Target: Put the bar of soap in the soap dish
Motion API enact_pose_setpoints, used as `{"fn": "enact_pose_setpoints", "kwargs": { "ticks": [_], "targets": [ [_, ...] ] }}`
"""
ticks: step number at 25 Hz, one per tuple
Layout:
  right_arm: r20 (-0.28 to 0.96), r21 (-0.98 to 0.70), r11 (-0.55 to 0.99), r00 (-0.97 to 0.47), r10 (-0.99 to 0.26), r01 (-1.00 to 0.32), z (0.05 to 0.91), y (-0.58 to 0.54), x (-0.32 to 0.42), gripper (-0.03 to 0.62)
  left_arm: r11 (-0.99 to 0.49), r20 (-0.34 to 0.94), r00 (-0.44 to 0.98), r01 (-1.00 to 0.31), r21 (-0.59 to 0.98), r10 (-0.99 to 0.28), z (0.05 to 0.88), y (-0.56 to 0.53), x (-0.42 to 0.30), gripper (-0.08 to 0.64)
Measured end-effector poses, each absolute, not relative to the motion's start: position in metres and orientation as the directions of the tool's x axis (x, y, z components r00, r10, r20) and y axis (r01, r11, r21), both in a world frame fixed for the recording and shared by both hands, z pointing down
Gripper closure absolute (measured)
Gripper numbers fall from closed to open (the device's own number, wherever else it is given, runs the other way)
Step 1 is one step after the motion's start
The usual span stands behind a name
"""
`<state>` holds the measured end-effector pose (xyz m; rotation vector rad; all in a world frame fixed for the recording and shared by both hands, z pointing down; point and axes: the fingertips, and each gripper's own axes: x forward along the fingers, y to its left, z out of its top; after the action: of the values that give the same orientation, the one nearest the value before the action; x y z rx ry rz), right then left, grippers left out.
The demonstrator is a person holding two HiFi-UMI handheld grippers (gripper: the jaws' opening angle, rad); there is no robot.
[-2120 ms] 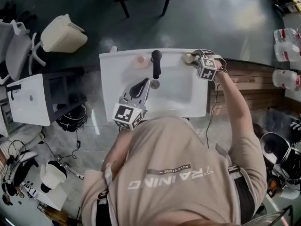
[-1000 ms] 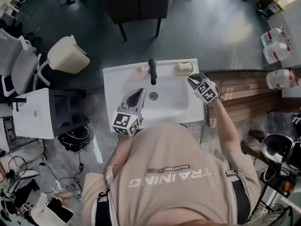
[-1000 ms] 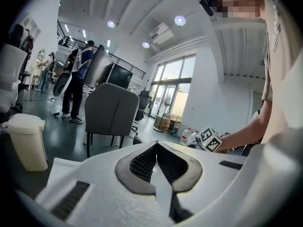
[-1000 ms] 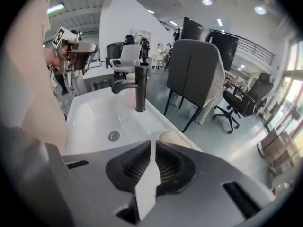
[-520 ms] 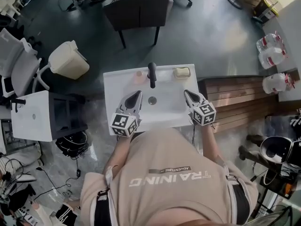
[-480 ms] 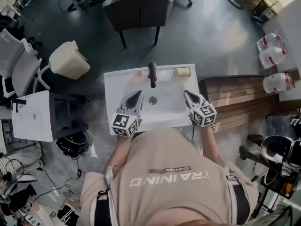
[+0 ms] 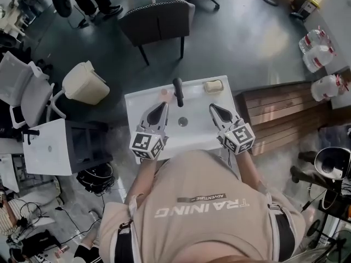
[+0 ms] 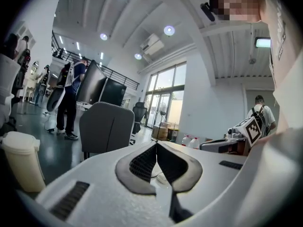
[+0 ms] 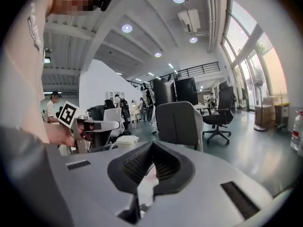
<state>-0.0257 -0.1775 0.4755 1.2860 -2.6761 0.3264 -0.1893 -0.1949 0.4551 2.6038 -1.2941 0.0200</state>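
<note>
I see the bar of soap [image 7: 214, 85] at the back right corner of the white sink [image 7: 135, 108], just to the right of the black faucet [image 7: 178, 91]. It is a pale cream block with rounded corners, lying flat in the soap dish [image 7: 221, 89] (from this height the dish shows only as a thin, lighter edge around the bar). It is too small in the head view for me to read any stamp or brand on it. Both tools hang over the near half of the basin, well apart from the soap. The left gripper [image 7: 159, 105] has its jaws pressed together with nothing between them, and the right gripper [image 7: 211, 107] is likewise pinched closed and empty. The only writing I can read is on the person's beige shirt [image 7: 200, 207]: "TRAINING" in large white letters with a smaller "ADVENTURE" beside it, both upside down to the head camera. The cubes on the grippers carry black-and-white square patterns, not words.
</note>
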Motion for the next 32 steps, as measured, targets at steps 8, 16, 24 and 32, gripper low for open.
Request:
{"fn": "enact_pose_setpoints", "kwargs": {
  "ticks": [8, 16, 24, 32],
  "targets": [
    [0.177, -0.057, 0.626, -0.625, -0.76, -0.778, 0.435, -0.19, -0.014, 0.578, -0.567, 0.049, 0.571, -0.82, 0.079, -0.819, 0.414, -0.211, -0.188, 0.549],
    [0.182, -0.043, 0.643, -0.639, -0.748, -0.765, 0.433, -0.197, -0.014, 0.578, -0.544, 0.042, 0.55, -0.833, 0.099, -0.834, 0.406, -0.219, -0.189, 0.55],
    [0.198, -0.037, 0.664, -0.656, -0.728, -0.747, 0.44, -0.194, -0.023, 0.578, -0.515, 0.128, 0.53, -0.847, 0.134, -0.838, 0.438, -0.202, -0.204, 0.549],
    [0.225, -0.05, 0.658, -0.65, -0.725, -0.751, 0.448, -0.19, -0.021, 0.578, -0.54, 0.124, 0.555, -0.831, 0.134, -0.823, 0.438, -0.202, -0.193, 0.551]
  ]
}}
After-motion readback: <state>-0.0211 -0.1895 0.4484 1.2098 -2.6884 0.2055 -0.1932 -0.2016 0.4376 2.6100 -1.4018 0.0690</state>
